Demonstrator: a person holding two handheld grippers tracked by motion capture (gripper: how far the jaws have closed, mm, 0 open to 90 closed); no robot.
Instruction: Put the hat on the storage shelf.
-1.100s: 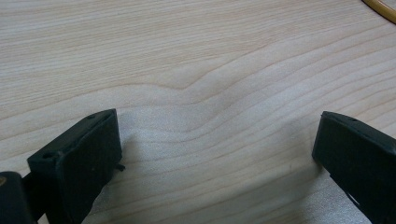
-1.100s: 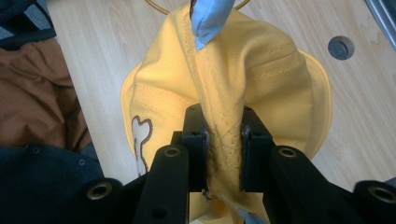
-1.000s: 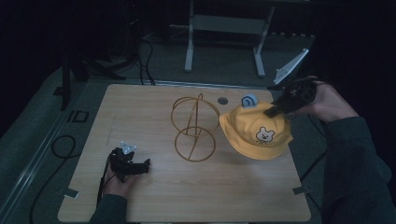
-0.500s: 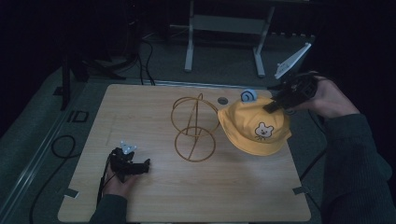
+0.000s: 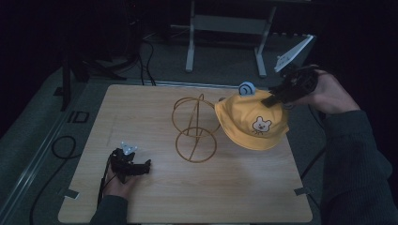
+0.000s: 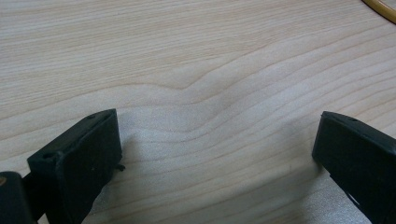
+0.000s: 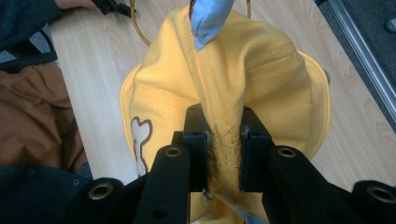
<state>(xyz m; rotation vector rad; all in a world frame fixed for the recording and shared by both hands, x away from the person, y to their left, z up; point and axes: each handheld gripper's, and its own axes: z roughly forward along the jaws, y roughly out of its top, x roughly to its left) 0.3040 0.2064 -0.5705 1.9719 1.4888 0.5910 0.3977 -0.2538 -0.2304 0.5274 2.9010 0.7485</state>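
Right gripper (image 7: 223, 140) fingers pinching yellow bucket hat (image 5: 253, 123) crown, lifted beside gold wire stand (image 5: 195, 129); left gripper (image 5: 131, 165) fingers spread on bench (image 5: 225, 187).

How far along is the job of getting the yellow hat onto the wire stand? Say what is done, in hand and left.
Done: the right gripper is shut on the yellow hat's crown and holds it lifted. In hand: the hat hangs beside the wire stand. Left: setting it over the stand's top and letting go. The left gripper rests open on the table.

I read one marking: the characters "ID" (image 5: 78, 116) on the floor just left of the table's (image 5: 155, 197) far-left corner. The yellow hat (image 5: 253, 124) bears a bear-face emblem, no lettering.
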